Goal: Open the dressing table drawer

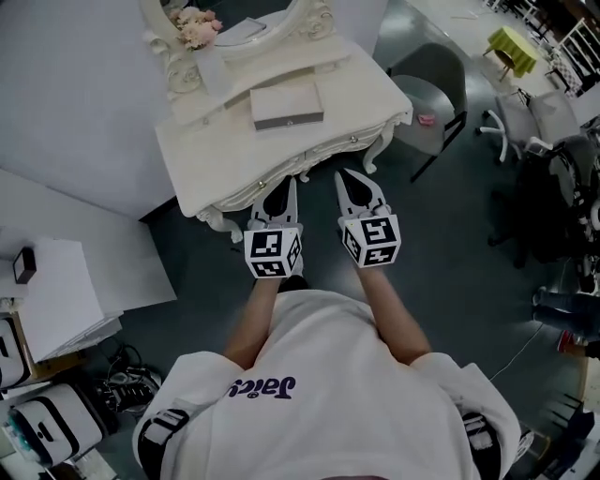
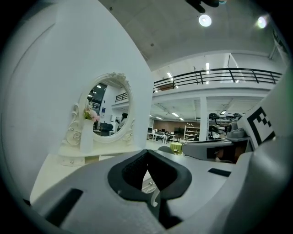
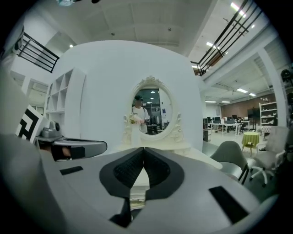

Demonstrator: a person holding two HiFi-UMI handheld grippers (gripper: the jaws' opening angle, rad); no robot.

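Not begun yet: drawer (image 1: 323, 153) of dressing table (image 1: 216, 141) at 12 o'clock is shut; L gripper (image 1: 286, 192) & R gripper (image 1: 349, 187) jaws closed, empty, near it.

Cream drawer (image 1: 323, 153) sitting shut, flush beneath dressing table (image 1: 234, 141) top, small knobs (image 1: 354, 140) on front; lying just ahead of left gripper (image 1: 282, 187) and right gripper (image 1: 347, 180).

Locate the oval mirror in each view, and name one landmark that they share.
Head view: mirror at the top edge, left of centre, seen from above.
Left gripper view: mirror left of centre, at mid-height.
Right gripper view: mirror at centre, at mid-height.
Shared landmark: the pink flowers by the mirror's left edge.
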